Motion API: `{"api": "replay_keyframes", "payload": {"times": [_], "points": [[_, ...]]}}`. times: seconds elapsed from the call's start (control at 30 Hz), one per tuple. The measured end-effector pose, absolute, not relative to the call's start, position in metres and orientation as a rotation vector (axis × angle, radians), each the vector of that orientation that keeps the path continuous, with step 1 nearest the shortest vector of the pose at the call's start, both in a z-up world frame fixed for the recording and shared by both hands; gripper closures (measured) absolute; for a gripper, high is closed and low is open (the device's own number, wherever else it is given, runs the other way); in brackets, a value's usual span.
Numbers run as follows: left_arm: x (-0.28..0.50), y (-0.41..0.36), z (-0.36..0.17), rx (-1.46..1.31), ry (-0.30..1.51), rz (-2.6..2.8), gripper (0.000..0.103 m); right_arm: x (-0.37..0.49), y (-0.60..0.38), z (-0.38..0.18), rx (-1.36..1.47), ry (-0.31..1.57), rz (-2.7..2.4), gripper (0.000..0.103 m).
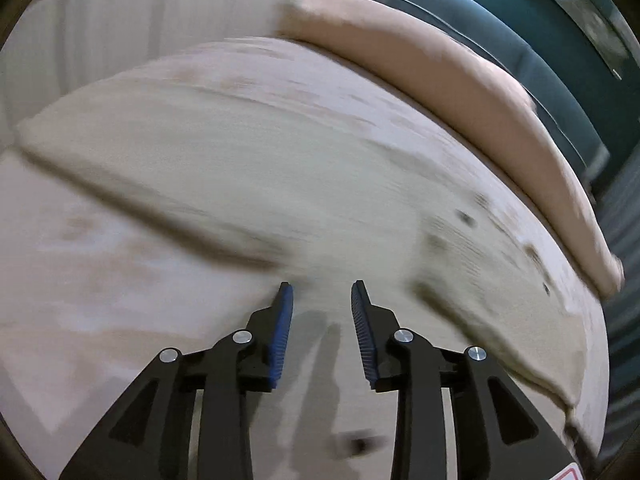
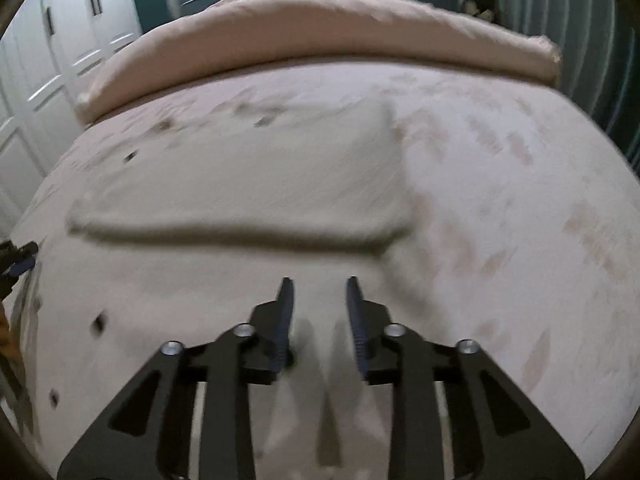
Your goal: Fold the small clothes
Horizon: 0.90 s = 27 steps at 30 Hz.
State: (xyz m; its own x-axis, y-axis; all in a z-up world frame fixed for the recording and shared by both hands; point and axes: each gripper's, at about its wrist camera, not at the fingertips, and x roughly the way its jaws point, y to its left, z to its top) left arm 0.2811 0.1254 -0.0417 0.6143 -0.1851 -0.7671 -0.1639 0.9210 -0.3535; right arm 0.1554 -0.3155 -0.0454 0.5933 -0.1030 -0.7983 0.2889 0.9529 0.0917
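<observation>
2 grippers hang parted and empty above the bed [image 2: 500, 208]: the left gripper [image 1: 322, 292] and right gripper [image 2: 316, 286]. Just ahead of both lies the folded beige garment [image 2: 256, 184], flat on the bedsheet; a pink blanket [image 2: 320, 36] lies beyond.

Pink bed [image 2: 500, 184], rolled blanket [image 2: 320, 36], white cabinets [image 2: 52, 60].
</observation>
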Motion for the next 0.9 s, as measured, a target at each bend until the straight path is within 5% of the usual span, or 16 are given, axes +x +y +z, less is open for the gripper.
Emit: {"api": "replay_keyframes", "payload": {"times": [0.23, 0.47, 0.6, 0.9], "points": [[0.289, 0.326, -0.039, -0.633, 0.886, 0.315, 0.072, 0.122, -0.275, -0.062, 0.254, 0.876, -0.171, 0.042], [0.32, 0.432, -0.056, -0.875, 0.821, 0.443, 0.073, 0.118, -0.263, -0.069, 0.197, 0.872, -0.154, 0.026], [0.339, 0.429, -0.045, -0.871, 0.819, 0.395, 0.095, 0.118, -0.261, -0.07, 0.189, 0.875, -0.155, 0.022], [0.348, 0.241, 0.097, -0.566, 0.615, -0.079, 0.096, 0.117, -0.266, -0.072, 0.237, 0.856, -0.124, 0.016]]}}
